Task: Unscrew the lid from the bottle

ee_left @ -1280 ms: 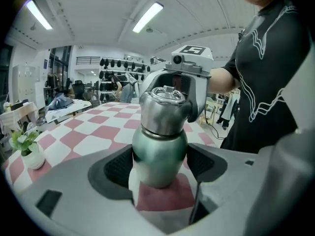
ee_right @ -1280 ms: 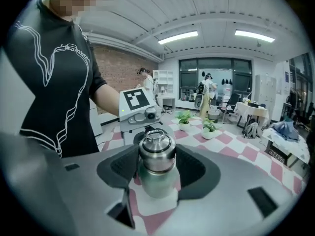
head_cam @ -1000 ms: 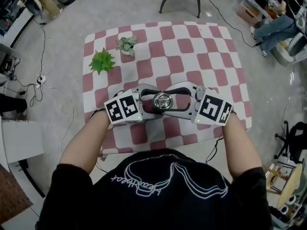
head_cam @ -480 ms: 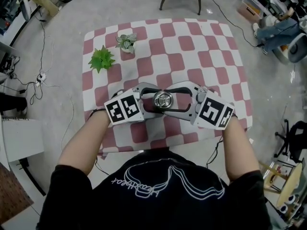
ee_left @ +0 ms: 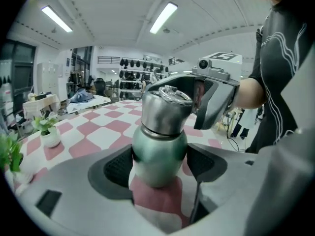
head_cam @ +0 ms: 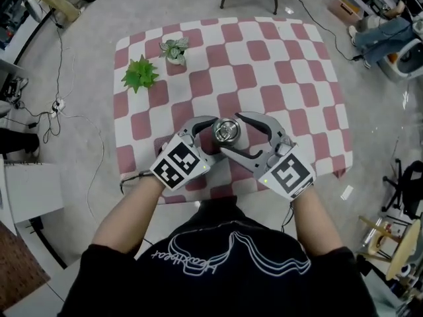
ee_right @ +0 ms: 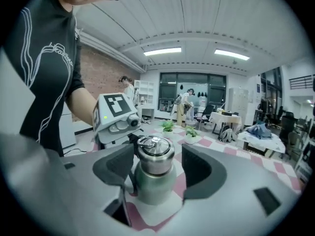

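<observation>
Your left claw pinches the bottle by its green body. The bottle stands upright on the desk, near the front edge. Your right claw straddles the lid; its jaws are opening, and the pads are clear of the steel on both sides. The lid looks seated, so this is likely a regrip mid-unscrewing. Next, close the right claw squarely on the lid and twist while the left holds firm.

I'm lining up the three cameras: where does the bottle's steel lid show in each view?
Head view: lid just above centre.
Left gripper view: lid at centre, atop the bottle.
Right gripper view: lid at centre, lower half.
Shared landmark: white-potted plant, upper left; far left; beyond the lid, in that order.
</observation>
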Demonstrator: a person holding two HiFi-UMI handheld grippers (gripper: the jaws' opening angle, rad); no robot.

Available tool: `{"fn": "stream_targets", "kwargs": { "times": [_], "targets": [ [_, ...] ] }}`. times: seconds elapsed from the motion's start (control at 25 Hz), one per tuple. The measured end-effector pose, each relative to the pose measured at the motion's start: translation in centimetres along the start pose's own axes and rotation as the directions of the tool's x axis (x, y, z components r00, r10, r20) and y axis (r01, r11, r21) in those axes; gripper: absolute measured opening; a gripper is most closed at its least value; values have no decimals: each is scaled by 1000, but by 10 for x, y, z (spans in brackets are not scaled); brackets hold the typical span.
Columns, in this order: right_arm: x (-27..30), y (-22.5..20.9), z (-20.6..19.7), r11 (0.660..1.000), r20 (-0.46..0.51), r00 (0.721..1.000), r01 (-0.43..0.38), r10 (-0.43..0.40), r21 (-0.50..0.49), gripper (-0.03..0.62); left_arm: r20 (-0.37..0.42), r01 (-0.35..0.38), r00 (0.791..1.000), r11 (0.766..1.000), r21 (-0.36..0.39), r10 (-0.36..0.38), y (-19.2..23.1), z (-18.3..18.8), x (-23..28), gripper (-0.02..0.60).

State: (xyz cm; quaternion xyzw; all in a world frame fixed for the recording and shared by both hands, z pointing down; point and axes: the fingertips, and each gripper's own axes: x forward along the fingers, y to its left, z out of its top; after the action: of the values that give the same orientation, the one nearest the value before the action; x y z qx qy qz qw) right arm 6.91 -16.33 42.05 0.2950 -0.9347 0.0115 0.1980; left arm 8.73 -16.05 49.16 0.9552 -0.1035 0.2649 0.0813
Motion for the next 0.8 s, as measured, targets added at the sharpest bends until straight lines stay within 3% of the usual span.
{"fn": "stream_targets", "kwargs": {
  "times": [0.36,0.8],
  "targets": [
    [5,6,-4,993,53,992,115,-116,22,265,57,-215,973,965,-148,225,0,1,-2,347],
    [7,3,-3,991,59,990,125,-127,43,247,67,-234,967,960,-155,246,1,0,-2,347]
  ]
}}
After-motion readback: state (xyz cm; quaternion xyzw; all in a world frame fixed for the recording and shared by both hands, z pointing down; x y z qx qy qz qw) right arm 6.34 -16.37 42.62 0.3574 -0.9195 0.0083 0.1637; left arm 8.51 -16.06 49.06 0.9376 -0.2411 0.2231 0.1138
